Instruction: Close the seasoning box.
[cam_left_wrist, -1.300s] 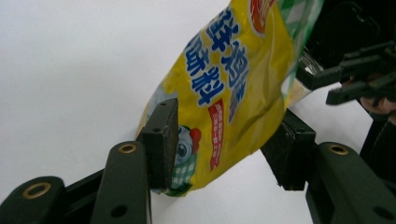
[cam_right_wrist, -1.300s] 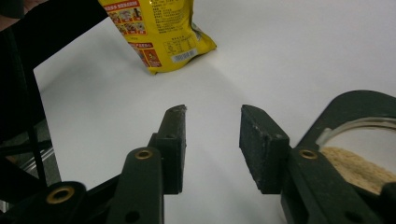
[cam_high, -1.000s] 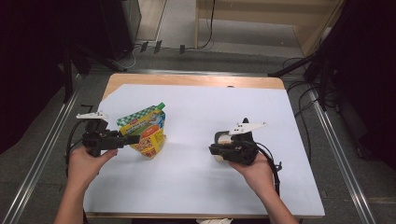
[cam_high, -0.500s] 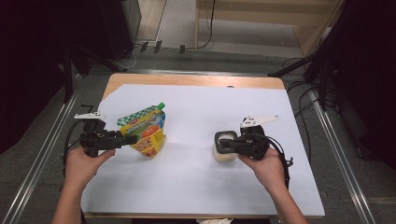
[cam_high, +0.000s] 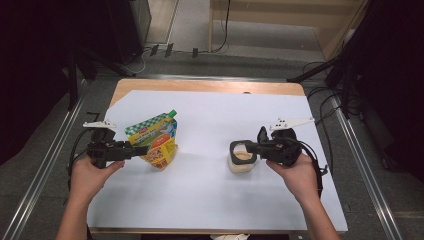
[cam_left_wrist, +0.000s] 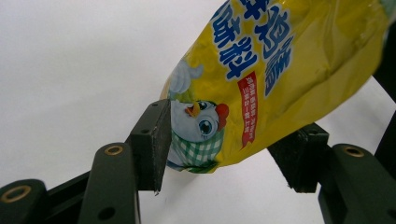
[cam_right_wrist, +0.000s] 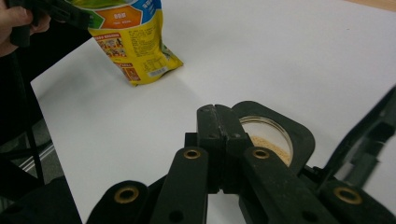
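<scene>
- The left hand-held gripper (cam_high: 134, 150) holds a yellow seasoning pouch (cam_high: 156, 140) upright on the white surface (cam_high: 200, 195); in the left gripper view both pads press the pouch's lower body (cam_left_wrist: 261, 79), so it is gripping.
- The right hand-held gripper (cam_high: 243, 146) has its jaws fully closed, pad against pad in the right gripper view (cam_right_wrist: 218, 126), with nothing visibly between them.
- It hovers over a small open jar (cam_high: 241, 161) of tan powder (cam_right_wrist: 268, 142), which stands on the surface well to the right of the pouch; a black ring-shaped part sits over the jar's mouth, and I cannot tell whether it belongs to the gripper or is a lid.
- Judged step: the pouch is steadied on one side while the jar is being dealt with on the other, perhaps in preparation for filling.
- The next move likely calls for bringing pouch and jar together, or opening the pouch's green cap (cam_high: 172, 113). Either way, the pouch must stay upright and the jar must not tip.
</scene>
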